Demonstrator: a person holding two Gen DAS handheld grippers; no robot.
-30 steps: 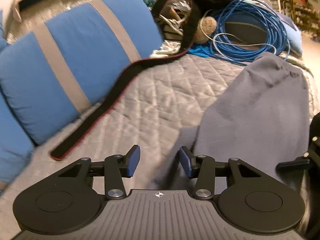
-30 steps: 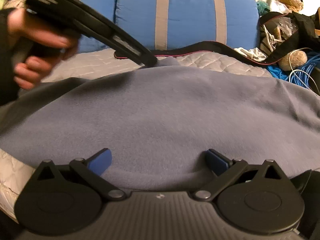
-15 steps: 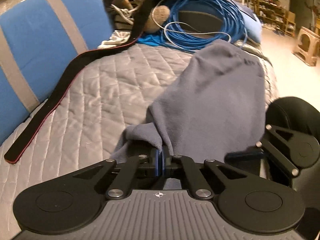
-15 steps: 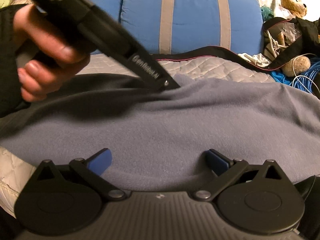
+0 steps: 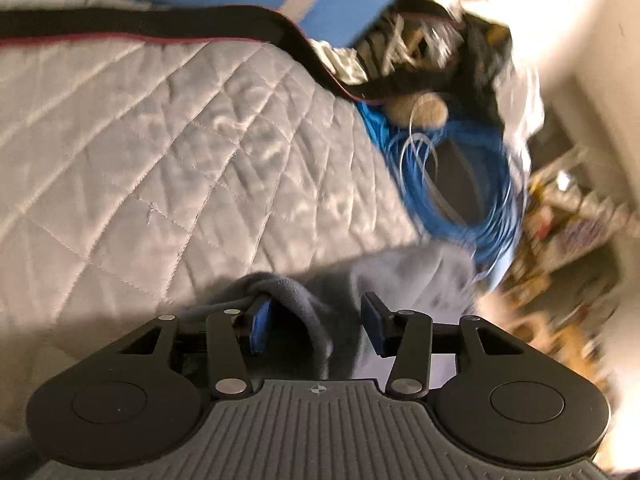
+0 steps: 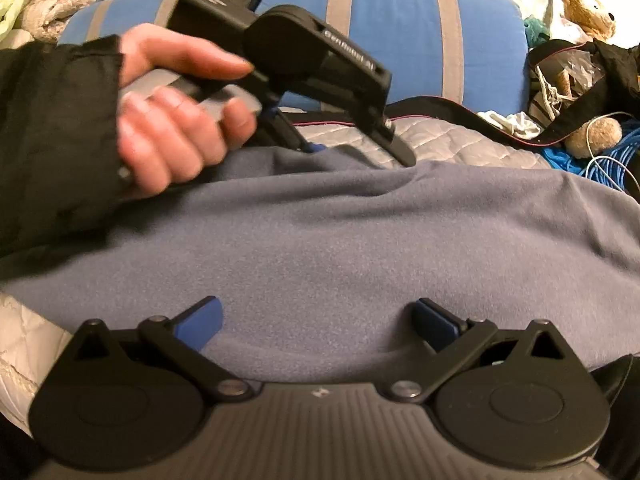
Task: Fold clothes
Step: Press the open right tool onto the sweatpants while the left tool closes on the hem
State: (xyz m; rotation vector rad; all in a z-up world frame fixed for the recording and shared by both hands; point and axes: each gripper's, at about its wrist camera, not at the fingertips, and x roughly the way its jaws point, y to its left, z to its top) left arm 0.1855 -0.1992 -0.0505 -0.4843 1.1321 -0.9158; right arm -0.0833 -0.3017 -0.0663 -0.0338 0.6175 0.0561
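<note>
Grey-blue fleece garment (image 6: 360,248) lies spread across the quilted bed (image 5: 160,168), covering most of the right wrist view w/ its far edge running along the grey quilt.

Left gripper (image 5: 316,326): jaws opening, now partway apart. A bunched fold of the fleece sits between them, draped against the left blue pad (image 5: 259,328); the right pad stands clear of the cloth, so no pinch. In the right wrist view this gripper (image 6: 356,156) is held by a hand (image 6: 176,120) in a black sleeve (image 6: 52,136), tips down at the garment's far edge.

Right gripper (image 6: 316,324): wide, nothing between the pads, hovering low over the near part of the fleece. Whether it touches the cloth, can't tell.

Behind the garment: blue cushion w/ grey stripes (image 6: 400,32), black strap w/ red edging (image 5: 160,24) lying across the quilt, coil of blue cable (image 5: 472,184) at the bed's end, teddy bear (image 6: 588,8) among clutter. Left wrist view is motion-blurred on its right side.
</note>
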